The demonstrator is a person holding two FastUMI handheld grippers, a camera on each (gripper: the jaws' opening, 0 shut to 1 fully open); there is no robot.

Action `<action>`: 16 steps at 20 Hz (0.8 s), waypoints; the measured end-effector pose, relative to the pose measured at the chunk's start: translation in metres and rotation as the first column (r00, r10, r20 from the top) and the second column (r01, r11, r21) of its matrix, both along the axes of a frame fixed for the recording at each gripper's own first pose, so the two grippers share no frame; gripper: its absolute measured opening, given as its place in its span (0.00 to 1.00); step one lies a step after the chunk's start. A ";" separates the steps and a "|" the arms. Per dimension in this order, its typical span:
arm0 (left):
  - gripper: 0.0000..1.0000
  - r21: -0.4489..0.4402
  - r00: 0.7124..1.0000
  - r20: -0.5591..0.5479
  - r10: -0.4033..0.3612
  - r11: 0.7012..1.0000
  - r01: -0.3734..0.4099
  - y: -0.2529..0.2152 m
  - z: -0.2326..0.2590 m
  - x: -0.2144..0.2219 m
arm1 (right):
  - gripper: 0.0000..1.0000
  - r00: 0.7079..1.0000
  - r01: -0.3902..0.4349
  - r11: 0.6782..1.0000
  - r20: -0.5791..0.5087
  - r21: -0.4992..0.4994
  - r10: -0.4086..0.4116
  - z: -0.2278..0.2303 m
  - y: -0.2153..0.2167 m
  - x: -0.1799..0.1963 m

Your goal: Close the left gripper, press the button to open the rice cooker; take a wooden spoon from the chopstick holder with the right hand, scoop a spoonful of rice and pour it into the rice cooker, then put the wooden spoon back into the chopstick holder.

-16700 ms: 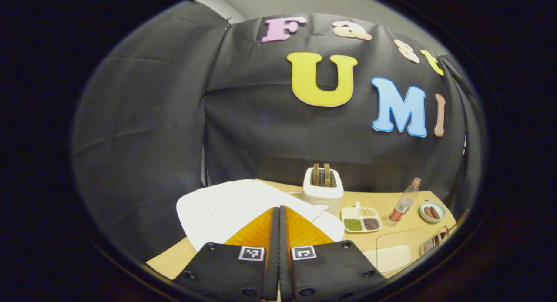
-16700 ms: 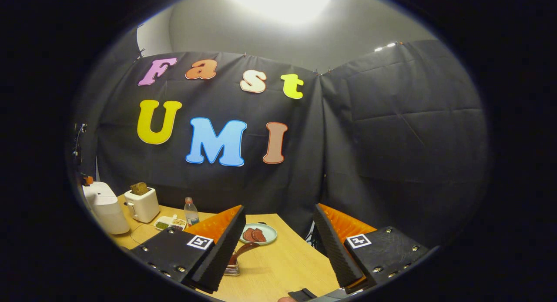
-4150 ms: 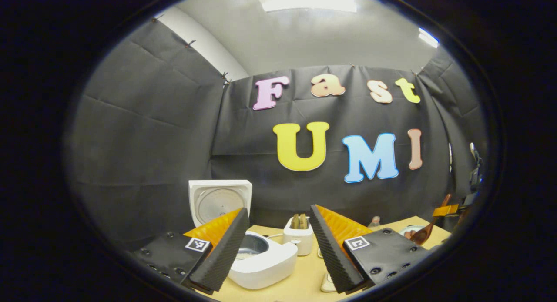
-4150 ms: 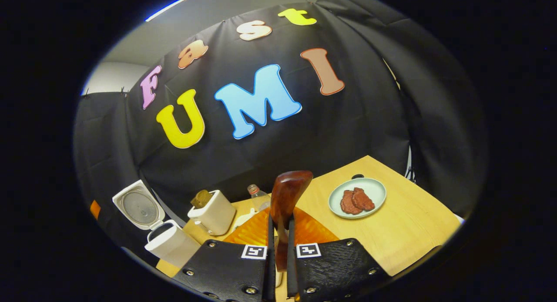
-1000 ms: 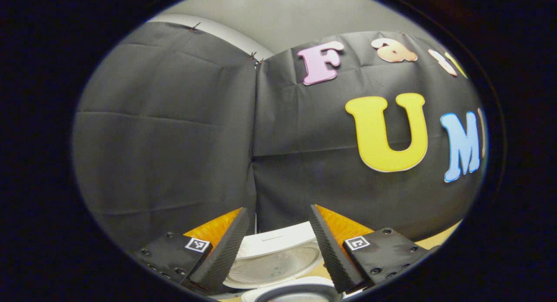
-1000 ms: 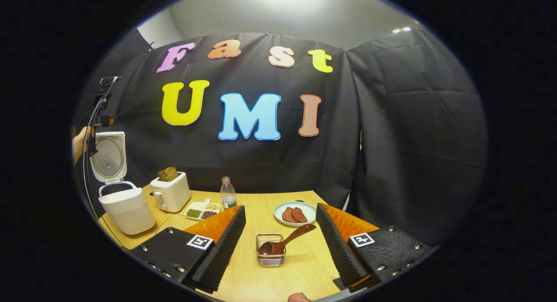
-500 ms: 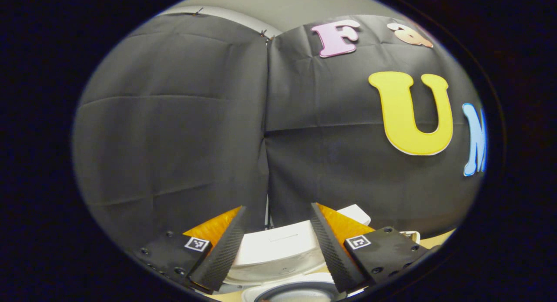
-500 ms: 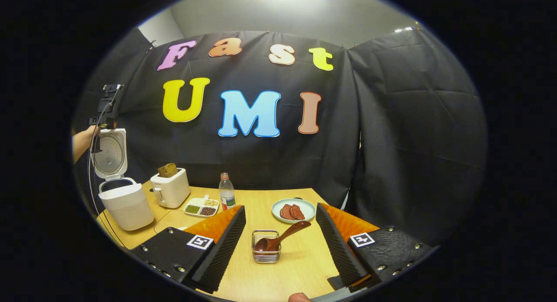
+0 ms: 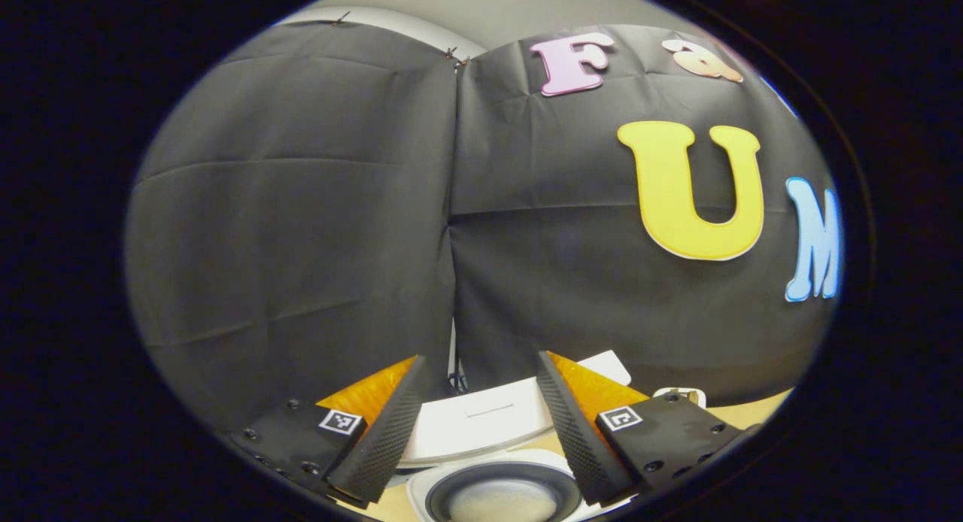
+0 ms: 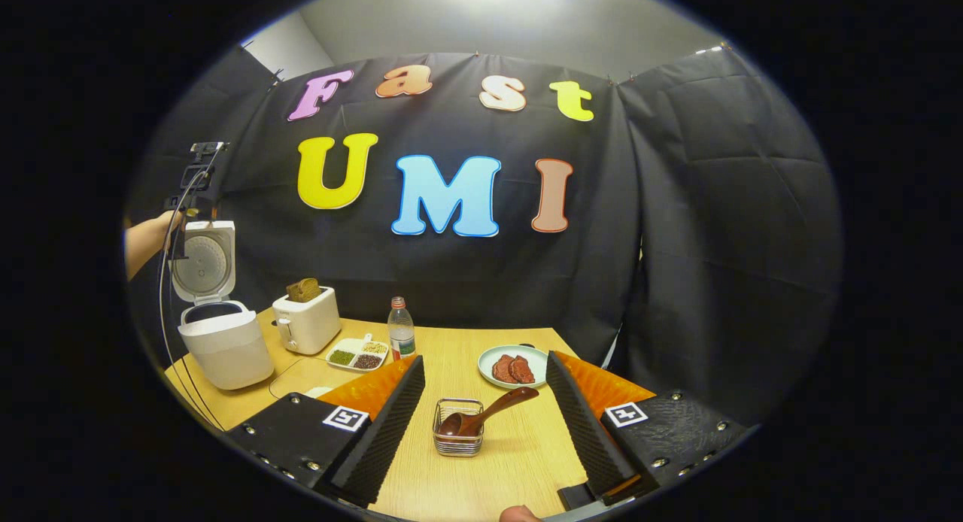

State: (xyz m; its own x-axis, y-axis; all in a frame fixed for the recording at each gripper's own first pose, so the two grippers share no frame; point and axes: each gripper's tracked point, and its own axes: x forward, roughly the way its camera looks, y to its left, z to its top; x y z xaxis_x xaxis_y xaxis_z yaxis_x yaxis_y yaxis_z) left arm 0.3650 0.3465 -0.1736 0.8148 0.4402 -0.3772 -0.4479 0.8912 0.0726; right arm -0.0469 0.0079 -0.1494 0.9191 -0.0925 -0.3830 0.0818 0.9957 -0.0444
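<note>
The white rice cooker (image 10: pixel 226 350) stands at the table's left end with its lid (image 10: pixel 203 261) raised upright. A hand (image 10: pixel 147 240) reaches over that lid. My left gripper (image 9: pixel 479 359) hangs open just above the cooker; the lid (image 9: pixel 489 423) and the inner pot (image 9: pixel 500 499) lie below its fingers, and I cannot make out what is in the pot. My right gripper (image 10: pixel 485 359) is open and holds nothing. Between and beyond its fingers sits the wire chopstick holder (image 10: pixel 459 429), with the wooden spoon (image 10: pixel 493 411) leaning in it, handle pointing right.
Behind the holder a plate of meat (image 10: pixel 511 368) sits on the wooden table (image 10: pixel 481 477). A toaster with bread (image 10: pixel 307 323), a divided dish of grains (image 10: pixel 357 354) and a bottle (image 10: pixel 401 330) line the back left. A cable (image 10: pixel 169 326) hangs beside the cooker.
The left gripper's view has tipped down a little, so more of the inner pot shows. The right gripper has drifted slightly; the spoon stays in the holder. Both grippers remain open.
</note>
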 end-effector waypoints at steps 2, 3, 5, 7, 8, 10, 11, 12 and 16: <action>0.99 0.001 1.000 -0.009 -0.001 1.000 0.001 -0.010 -0.001 -0.010 | 0.99 1.000 -0.014 1.000 -0.001 0.001 0.014 0.001 -0.008 0.002; 0.98 -0.001 1.000 -0.013 0.000 1.000 0.000 -0.016 -0.003 -0.013 | 0.99 1.000 -0.020 1.000 0.003 0.006 0.020 0.002 -0.011 0.003; 0.99 -0.005 1.000 -0.023 -0.001 1.000 0.001 -0.027 -0.007 -0.024 | 0.98 0.999 -0.032 0.999 0.011 0.017 0.032 0.004 -0.015 0.003; 1.00 -0.004 0.999 -0.037 -0.006 1.000 0.006 -0.040 -0.011 -0.036 | 0.99 0.999 -0.047 0.999 0.021 0.020 0.047 0.005 -0.020 0.004; 0.99 -0.007 0.999 -0.042 -0.007 1.000 0.007 -0.047 -0.014 -0.042 | 0.99 0.998 -0.059 0.998 0.023 0.021 0.058 0.005 -0.021 0.004; 1.00 -0.013 0.999 -0.052 -0.009 1.000 0.008 -0.060 -0.021 -0.056 | 0.98 0.997 -0.074 0.997 0.029 0.022 0.073 0.006 -0.025 0.005; 1.00 -0.017 0.998 -0.060 -0.011 1.000 0.010 -0.068 -0.025 -0.061 | 0.99 0.996 -0.081 0.996 0.029 0.024 0.080 0.006 -0.027 0.005; 1.00 -0.020 0.998 -0.067 -0.013 1.000 0.012 -0.074 -0.029 -0.067 | 0.98 0.996 -0.087 0.996 0.029 0.028 0.087 0.004 -0.028 0.004; 0.99 -0.024 0.995 -0.101 -0.018 1.000 0.016 -0.095 -0.051 -0.085 | 0.99 0.994 -0.103 0.994 0.025 0.035 0.102 0.001 -0.034 0.002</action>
